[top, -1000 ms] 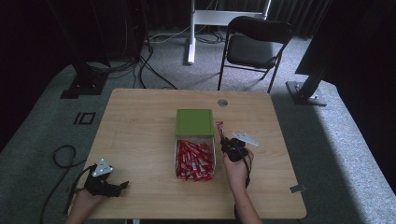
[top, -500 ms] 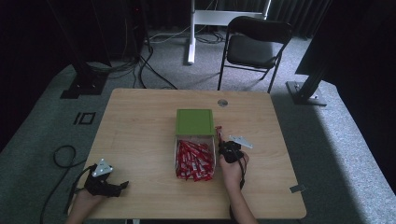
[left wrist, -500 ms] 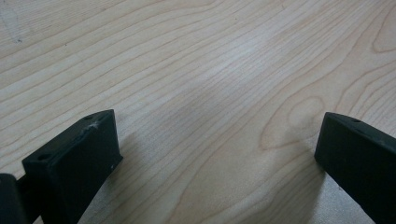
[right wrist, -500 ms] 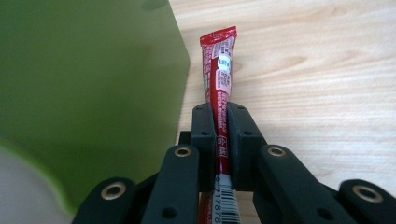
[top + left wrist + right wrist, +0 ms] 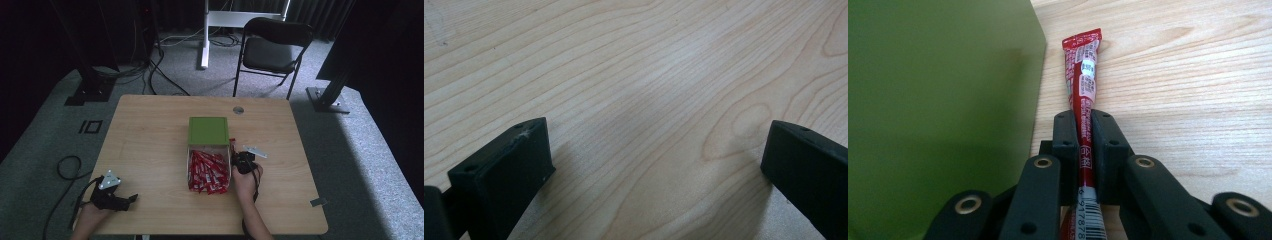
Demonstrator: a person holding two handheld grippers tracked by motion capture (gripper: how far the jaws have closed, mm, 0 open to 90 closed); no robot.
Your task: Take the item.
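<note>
The right gripper (image 5: pixel 239 158) holds 1 red sachet (image 5: pixel 1082 85) between its closed jaws. The long axis of the sachet runs straight forward from the jaws, just beside the green lid (image 5: pixel 938 115) of the box (image 5: pixel 209 169). The sachet is thin and flat, with white print. The left gripper (image 5: pixel 116 199) is well apart, low over the table (image 5: pixel 649 75), with jaws wide open and empty.

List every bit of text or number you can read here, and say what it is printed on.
"917878": digits under the barcode on the red sachet clamped in the right gripper.
White label panels and red characters higher on that sachet: too blurred to read.
Sachets in the box: too small to read.
</note>
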